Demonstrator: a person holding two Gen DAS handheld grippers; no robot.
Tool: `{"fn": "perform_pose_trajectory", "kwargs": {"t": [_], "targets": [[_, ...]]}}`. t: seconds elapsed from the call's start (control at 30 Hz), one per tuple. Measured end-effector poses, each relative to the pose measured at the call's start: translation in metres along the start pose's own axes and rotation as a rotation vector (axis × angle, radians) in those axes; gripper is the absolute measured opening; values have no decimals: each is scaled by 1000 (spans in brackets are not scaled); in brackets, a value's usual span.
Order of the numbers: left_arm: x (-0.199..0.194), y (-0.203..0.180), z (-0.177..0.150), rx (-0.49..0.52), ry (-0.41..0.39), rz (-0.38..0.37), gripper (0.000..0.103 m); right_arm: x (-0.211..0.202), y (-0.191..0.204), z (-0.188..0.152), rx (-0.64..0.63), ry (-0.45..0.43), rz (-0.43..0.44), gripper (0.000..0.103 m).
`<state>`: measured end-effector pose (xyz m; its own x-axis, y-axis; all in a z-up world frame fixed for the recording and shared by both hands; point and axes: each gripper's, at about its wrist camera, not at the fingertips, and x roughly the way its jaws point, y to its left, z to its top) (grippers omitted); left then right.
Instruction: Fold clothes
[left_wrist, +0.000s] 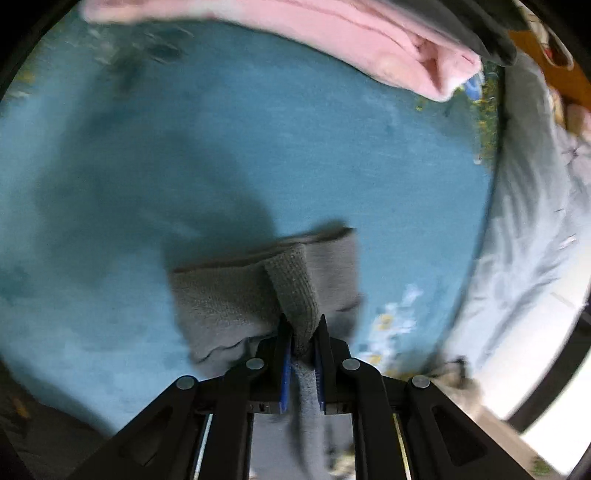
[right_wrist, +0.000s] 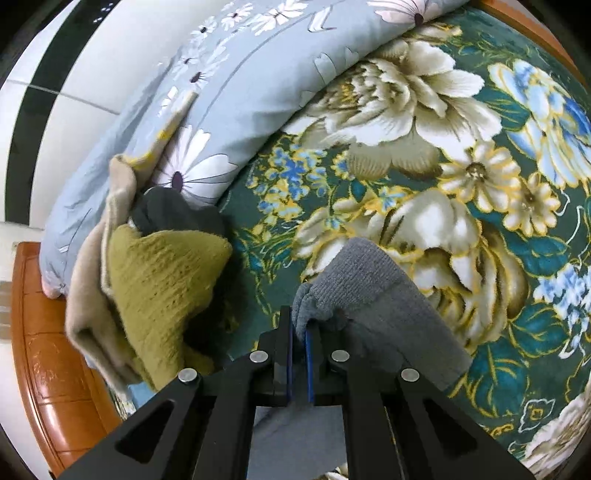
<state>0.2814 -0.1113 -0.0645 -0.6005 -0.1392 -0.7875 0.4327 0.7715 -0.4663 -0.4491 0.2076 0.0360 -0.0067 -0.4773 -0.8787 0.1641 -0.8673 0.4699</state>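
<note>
Fingers of both grippers are pinched on the same grey garment (left_wrist: 258, 291). The left gripper (left_wrist: 303, 332) grips a ribbed band of it, perhaps a cuff or hem, though blur makes that hard to call. The right gripper (right_wrist: 300, 326) bites only a thin edge of the grey garment, with most of the cloth trailing off to the right of its jaws.

The garment hangs just above the bedspread (right_wrist: 424, 177), teal and flowered, with the bulk drooping below the left gripper toward the camera. Beyond the garment, at the far edge of the bedspread, lies a pink garment (left_wrist: 369, 40). To the garment's left in the right wrist view sits a pile with an olive knit (right_wrist: 162, 288) on a beige cloth (right_wrist: 92, 295), against a pale blue quilt (right_wrist: 207, 122).

The right hold looks the weaker: a tug to stretch the cloth could pull that thin edge free and let the fold collapse. Uneven pulling would skew the crease. Swinging the garment leftward risks dragging across the olive knit and disturbing the pile.
</note>
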Motion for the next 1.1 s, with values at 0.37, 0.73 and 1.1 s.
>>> {"fn": "perform_pose_trajectory", "kwargs": {"t": [0.37, 0.73, 1.1], "targets": [[-5, -30, 9, 243, 4, -324, 59, 22, 9, 8, -22, -35, -45, 6], [-6, 44, 1, 479, -102, -151, 66, -15, 5, -38, -291, -233, 33, 58], [16, 33, 5, 446, -224, -237, 55, 12, -115, -103, -39, -51, 221, 74]]}}
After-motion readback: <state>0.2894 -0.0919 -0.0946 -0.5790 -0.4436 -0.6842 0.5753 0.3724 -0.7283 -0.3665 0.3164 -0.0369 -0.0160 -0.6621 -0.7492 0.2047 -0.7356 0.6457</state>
